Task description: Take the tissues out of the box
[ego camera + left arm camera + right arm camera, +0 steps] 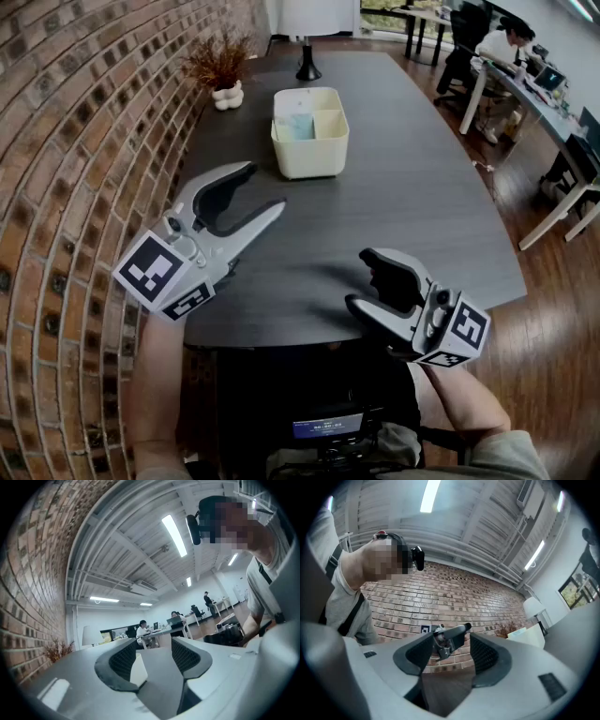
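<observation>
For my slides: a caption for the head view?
Open left gripper and open right gripper above dark table; cream box beyond.
</observation>
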Available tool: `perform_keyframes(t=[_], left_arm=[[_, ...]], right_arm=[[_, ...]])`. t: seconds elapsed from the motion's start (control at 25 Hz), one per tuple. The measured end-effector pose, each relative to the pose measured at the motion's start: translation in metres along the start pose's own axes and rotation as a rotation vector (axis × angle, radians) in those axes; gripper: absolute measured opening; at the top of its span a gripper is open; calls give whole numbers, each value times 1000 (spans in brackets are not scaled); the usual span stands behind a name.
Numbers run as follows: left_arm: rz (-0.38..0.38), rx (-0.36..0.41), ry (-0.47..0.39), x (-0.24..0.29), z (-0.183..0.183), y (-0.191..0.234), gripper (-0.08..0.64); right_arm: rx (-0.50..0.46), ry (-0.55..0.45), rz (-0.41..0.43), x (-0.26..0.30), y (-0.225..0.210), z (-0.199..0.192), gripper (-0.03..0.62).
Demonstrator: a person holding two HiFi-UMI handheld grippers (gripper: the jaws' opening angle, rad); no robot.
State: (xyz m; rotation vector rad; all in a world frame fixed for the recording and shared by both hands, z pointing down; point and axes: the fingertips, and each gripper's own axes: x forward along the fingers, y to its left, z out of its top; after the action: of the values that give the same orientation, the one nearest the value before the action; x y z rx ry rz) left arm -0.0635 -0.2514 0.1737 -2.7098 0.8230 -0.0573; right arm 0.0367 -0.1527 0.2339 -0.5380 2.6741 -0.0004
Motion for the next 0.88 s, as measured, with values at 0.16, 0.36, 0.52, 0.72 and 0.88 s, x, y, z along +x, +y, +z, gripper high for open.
perform_keyframes(t=[0.16,0.36,0.52,0.72,0.88], left_arm=[[-15,96,137,44,-10,46,264],[-88,229,410,99,-56,103,351],[-145,311,601,129,-94,141,402],[-276,316,762,157,-128,165,487],[-401,280,901,173,-157,170,566]], right_arm=[[-2,8,36,-1,-1,4,255],[5,-8,40,0,0,6,255],[19,-6,45,0,2,5,255],[50,-10,35,-1,1,7,255],[93,-20,25,-3,-6,9,255]])
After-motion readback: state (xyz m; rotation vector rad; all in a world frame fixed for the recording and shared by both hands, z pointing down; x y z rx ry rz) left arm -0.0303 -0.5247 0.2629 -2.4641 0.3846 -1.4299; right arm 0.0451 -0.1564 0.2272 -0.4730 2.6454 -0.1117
